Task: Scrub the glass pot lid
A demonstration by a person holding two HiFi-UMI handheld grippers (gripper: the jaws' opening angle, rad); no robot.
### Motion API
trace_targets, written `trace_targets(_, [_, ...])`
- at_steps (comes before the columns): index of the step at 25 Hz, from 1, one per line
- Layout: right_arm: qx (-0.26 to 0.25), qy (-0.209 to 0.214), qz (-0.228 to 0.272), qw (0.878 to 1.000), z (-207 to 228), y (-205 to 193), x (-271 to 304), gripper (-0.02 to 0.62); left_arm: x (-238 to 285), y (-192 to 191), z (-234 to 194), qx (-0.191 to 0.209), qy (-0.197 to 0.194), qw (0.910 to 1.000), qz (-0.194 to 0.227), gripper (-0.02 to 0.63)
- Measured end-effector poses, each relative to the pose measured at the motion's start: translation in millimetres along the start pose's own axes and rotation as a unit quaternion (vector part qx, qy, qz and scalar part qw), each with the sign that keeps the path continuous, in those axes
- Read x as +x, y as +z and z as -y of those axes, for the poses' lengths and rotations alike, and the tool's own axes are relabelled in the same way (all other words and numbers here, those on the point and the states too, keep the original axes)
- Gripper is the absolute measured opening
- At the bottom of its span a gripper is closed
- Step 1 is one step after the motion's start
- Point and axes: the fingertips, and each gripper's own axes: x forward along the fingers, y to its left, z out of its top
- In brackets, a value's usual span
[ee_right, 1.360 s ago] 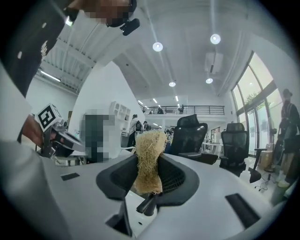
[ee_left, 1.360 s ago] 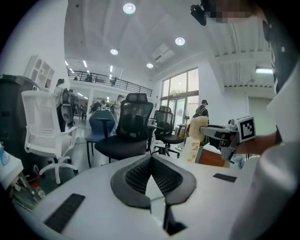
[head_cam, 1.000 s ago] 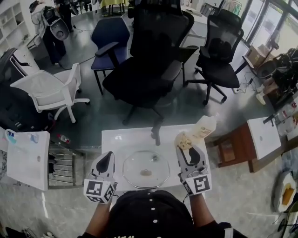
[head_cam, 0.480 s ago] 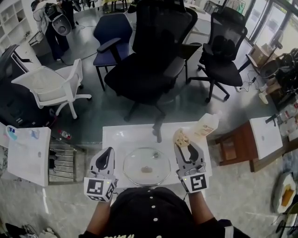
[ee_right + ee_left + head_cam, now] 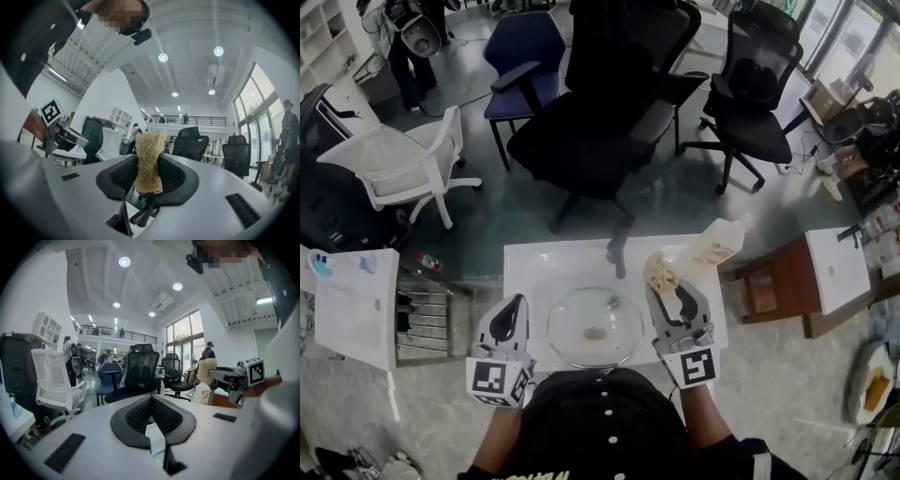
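A round glass pot lid lies flat on the white table, with a small brownish smear near its middle. My left gripper hangs just left of the lid, shut and empty; in the left gripper view its jaws meet with nothing between them. My right gripper is just right of the lid, shut on a tan loofah scrubber. In the right gripper view the fibrous scrubber stands upright between the jaws. Neither gripper touches the lid.
A pale plastic bottle lies at the table's far right corner. A large black office chair stands right behind the table, with a white chair and another black chair farther off. A small wooden table sits to the right.
My right gripper with the scrubber has drifted slightly left, toward the lid's rim. The left gripper and the lid have stayed put.
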Motion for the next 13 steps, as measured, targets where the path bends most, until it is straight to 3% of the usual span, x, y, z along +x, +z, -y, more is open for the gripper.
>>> trace_targets(4, [0.024, 0.005, 0.0, 1.0, 0.9, -2.1, 1.8, 0.141, 3.0, -4.0, -1.9, -0.014, 0.002, 0.9999, -0.006, 0.026])
trace_targets(13, [0.015, 0.009, 0.001, 1.0, 3.7, -2.2, 5.5, 0.141, 8.9, -1.4, -5.2, -0.021, 0.01, 0.9997, -0.009, 0.026])
